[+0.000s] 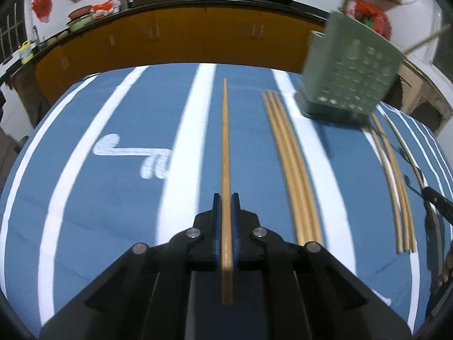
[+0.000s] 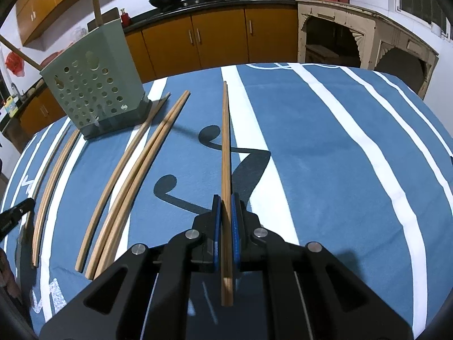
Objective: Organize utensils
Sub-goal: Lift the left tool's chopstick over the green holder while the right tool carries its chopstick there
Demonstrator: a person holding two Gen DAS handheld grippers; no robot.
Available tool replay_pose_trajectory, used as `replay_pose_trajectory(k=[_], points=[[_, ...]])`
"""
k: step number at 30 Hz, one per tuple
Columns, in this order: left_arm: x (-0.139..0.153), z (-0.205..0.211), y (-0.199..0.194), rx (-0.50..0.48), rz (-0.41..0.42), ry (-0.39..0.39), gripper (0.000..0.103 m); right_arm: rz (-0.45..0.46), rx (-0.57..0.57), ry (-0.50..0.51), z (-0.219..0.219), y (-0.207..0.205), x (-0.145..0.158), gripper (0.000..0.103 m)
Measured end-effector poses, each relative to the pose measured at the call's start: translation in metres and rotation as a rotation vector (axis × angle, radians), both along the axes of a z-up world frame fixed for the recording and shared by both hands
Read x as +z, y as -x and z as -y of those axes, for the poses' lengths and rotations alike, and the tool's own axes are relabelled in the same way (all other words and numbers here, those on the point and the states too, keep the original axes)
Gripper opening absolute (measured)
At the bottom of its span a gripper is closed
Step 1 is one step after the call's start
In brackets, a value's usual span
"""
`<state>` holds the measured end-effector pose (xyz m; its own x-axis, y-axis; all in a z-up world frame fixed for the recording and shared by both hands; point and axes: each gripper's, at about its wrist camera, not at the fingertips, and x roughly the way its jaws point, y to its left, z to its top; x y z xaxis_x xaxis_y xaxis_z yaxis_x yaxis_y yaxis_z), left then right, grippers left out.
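Note:
In the left wrist view my left gripper (image 1: 226, 199) is shut on a single wooden chopstick (image 1: 225, 141) that points straight ahead over the blue striped cloth. A group of three chopsticks (image 1: 291, 170) lies to its right, and more chopsticks (image 1: 396, 187) lie further right. The green perforated holder (image 1: 354, 85) stands at the back right with two sticks (image 1: 424, 39) in it. In the right wrist view my right gripper (image 2: 226, 199) is shut on what looks like two chopsticks (image 2: 225, 141) held together. Loose chopsticks (image 2: 136, 175) lie to its left, in front of the holder (image 2: 96, 93).
The table wears a blue cloth with white stripes (image 2: 354, 141) and its far edge faces orange kitchen cabinets (image 2: 220, 36). The right gripper's tip (image 1: 437, 202) shows at the right edge of the left wrist view. The left gripper's tip (image 2: 17, 214) shows at the left edge of the right wrist view.

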<state>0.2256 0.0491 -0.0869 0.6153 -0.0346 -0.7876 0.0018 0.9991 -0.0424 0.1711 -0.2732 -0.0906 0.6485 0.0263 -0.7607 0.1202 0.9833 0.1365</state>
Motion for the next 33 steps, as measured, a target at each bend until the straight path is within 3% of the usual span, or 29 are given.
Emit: replay_pose_trajectory(k=[24,33], points=[[0.0,-0.005,0.016,-0.047,0.007,-0.005,0.011,-0.003,0.014,0.004,0.0,0.01,0.0,0.009],[0.001,-0.007,0.02,-0.038,-0.002,-0.001,0.008,0.003,0.025,-0.033,0.007,0.016,0.004,0.008]])
